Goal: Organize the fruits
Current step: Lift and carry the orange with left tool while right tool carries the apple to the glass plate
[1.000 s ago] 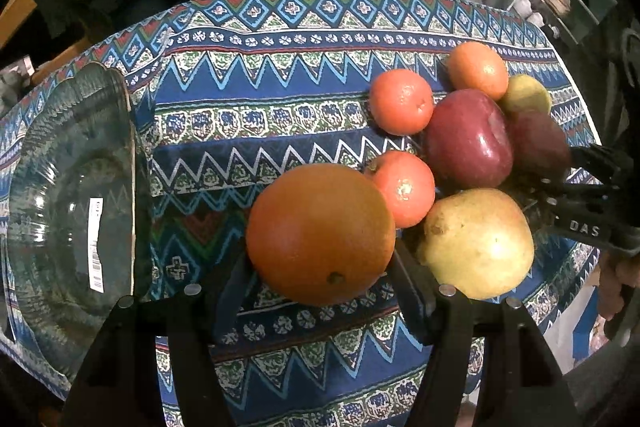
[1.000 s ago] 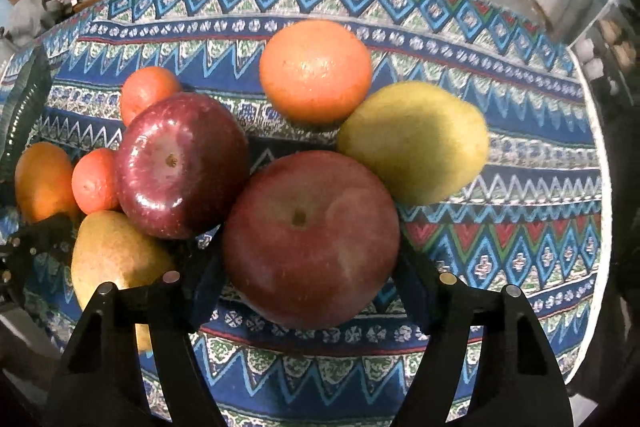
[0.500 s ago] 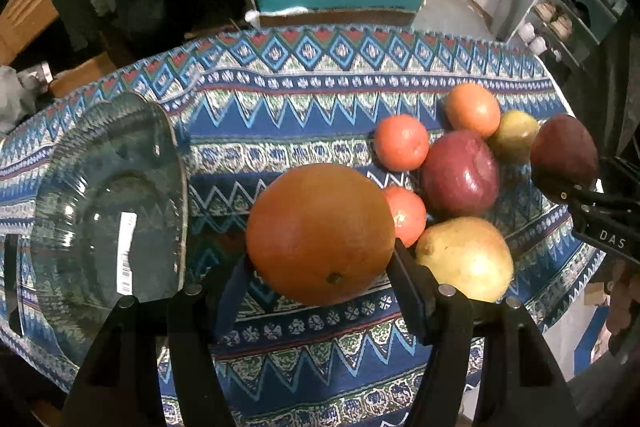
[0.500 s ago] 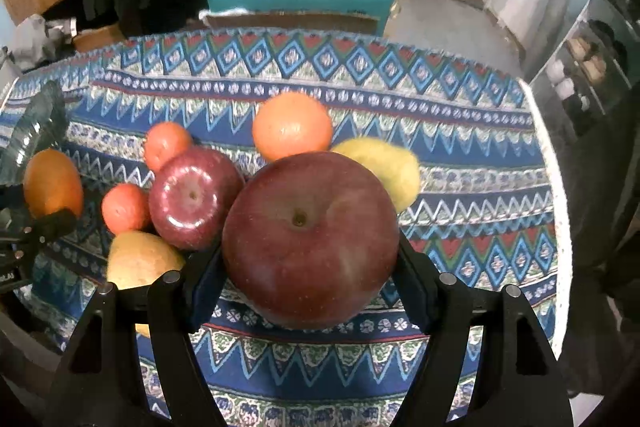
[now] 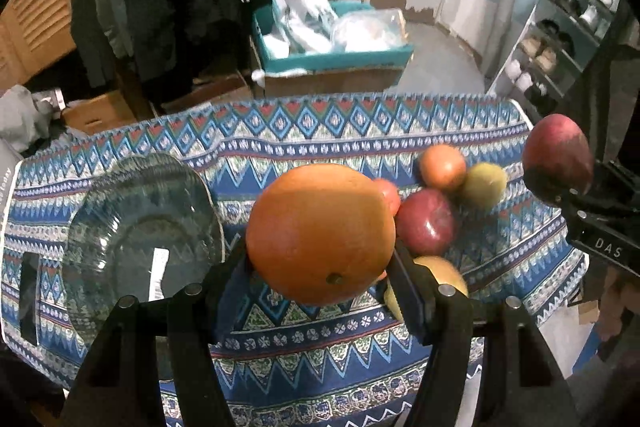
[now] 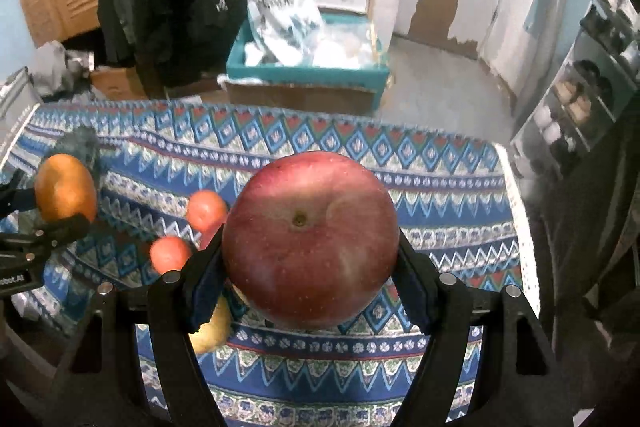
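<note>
My left gripper is shut on a large orange and holds it above the patterned tablecloth. A clear glass bowl with a white label stands to its left. My right gripper is shut on a big red apple, also held in the air; that apple shows at the right edge of the left wrist view. On the cloth lie a dark red apple, an orange, a yellow-green pear, a yellow pear and two small tangerines.
Beyond the table's far edge stands a teal box with plastic bags on a cardboard carton. Dark coats hang at the back left. A shoe rack stands at the right. A black flat object lies left of the bowl.
Both grippers have risen with their fruit, the apple lifting off the pile. The table and remaining fruit look smaller and farther, and more of the room shows.
</note>
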The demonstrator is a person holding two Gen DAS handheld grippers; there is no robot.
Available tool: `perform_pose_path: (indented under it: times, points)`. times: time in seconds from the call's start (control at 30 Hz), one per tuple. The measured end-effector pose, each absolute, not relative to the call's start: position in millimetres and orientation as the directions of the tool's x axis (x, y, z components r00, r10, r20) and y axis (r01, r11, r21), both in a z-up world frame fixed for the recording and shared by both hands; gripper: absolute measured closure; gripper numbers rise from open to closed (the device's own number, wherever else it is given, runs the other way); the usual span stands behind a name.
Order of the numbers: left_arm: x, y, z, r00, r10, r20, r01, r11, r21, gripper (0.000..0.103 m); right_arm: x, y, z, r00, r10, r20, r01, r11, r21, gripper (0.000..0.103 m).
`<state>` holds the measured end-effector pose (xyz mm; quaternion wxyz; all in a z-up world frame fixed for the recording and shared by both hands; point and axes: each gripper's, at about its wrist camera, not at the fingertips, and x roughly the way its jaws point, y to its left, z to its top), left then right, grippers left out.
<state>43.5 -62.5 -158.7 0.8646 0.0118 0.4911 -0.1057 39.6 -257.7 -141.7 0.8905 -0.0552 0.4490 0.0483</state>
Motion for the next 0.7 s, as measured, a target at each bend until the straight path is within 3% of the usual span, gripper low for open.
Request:
perform_pose_path:
  times: [0.7]
  points:
    - [38,-30,-109,0.607,-0.138,-0.783,0.128,0.989,-0.076,0.035,34,-234,-77,0.71,0.1,-0.697,-0.171,0.985,-0.032,0.029]
